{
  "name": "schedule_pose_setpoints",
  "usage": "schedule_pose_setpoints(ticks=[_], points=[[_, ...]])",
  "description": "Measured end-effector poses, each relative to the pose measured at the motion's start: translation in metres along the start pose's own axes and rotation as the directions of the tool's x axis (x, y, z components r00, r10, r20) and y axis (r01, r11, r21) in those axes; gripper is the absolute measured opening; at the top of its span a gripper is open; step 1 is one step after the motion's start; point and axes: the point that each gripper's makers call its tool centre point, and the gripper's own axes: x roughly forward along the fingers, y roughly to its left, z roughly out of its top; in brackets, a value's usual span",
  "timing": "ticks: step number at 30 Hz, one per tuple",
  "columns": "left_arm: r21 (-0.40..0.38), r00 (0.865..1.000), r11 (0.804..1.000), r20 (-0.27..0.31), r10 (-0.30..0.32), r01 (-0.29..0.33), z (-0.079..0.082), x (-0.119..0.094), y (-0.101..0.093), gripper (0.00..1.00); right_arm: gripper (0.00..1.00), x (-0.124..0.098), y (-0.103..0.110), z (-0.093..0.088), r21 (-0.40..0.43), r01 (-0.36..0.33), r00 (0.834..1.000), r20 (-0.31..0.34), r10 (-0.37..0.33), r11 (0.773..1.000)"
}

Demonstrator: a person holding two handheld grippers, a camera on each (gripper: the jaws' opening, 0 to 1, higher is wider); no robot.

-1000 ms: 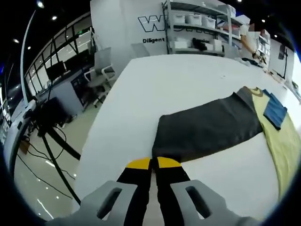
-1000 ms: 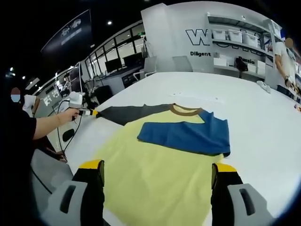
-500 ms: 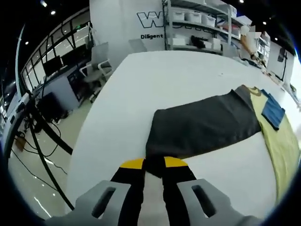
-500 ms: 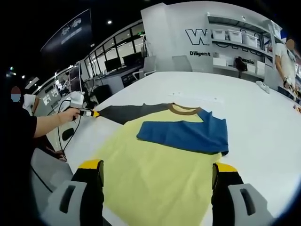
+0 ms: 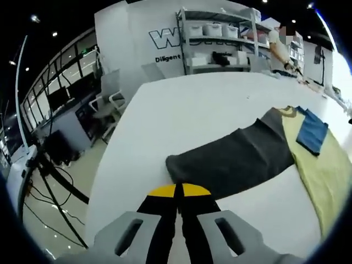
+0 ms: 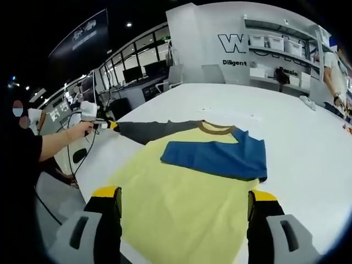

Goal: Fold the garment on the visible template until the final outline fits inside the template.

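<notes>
Evidently the left gripper (image 5: 177, 190) had its jaws pressed together on the cuff end of the dark grey sleeve (image 5: 234, 160), drawn out sideways from the shirt across the white table (image 5: 187, 104) — a hold that suited carrying the sleeve back over the body for the next fold. The yellow shirt body (image 6: 187, 209) lay flat on the table, with the blue sleeve (image 6: 217, 157) already folded across its chest below the brown collar (image 6: 215, 128). The right gripper (image 6: 184, 201) hovered over the hem, jaws wide apart and holding nothing. Its view took in the whole garment and the person's hand (image 6: 77, 131) at the sleeve end — the left gripper view gave the pinch itself.
</notes>
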Motion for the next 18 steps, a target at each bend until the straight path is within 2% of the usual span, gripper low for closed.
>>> schedule_pose_setpoints(ticks=[3, 4, 8, 14, 18], points=[[0.009, 0.999, 1.0, 0.036, -0.016, 0.016, 0.013, -0.001, -0.01, 0.0, 0.94, 0.0, 0.0, 0.0, -0.002, 0.0, 1.0, -0.001, 0.0, 1.0], [0.018, 0.997, 0.999, 0.066, -0.031, 0.03, 0.024, -0.002, -0.018, 0.0, 0.94, 0.0, 0.001, 0.001, -0.001, -0.001, 1.0, 0.003, 0.001, 1.0], [0.016, 0.991, 0.997, 0.108, -0.072, 0.071, 0.044, -0.004, -0.036, 0.0, 0.94, -0.001, 0.002, 0.001, -0.004, -0.004, 1.0, 0.005, 0.004, 1.0], [0.049, 0.983, 0.993, 0.143, -0.112, 0.106, 0.064, -0.006, -0.056, 0.0, 0.94, -0.002, 0.003, 0.001, -0.004, -0.005, 1.0, 0.004, 0.005, 1.0], [0.082, 0.968, 0.984, 0.185, -0.17, 0.157, 0.087, -0.01, -0.081, 0.0, 0.94, -0.003, 0.002, 0.0, -0.005, -0.003, 1.0, -0.001, 0.003, 1.0]])
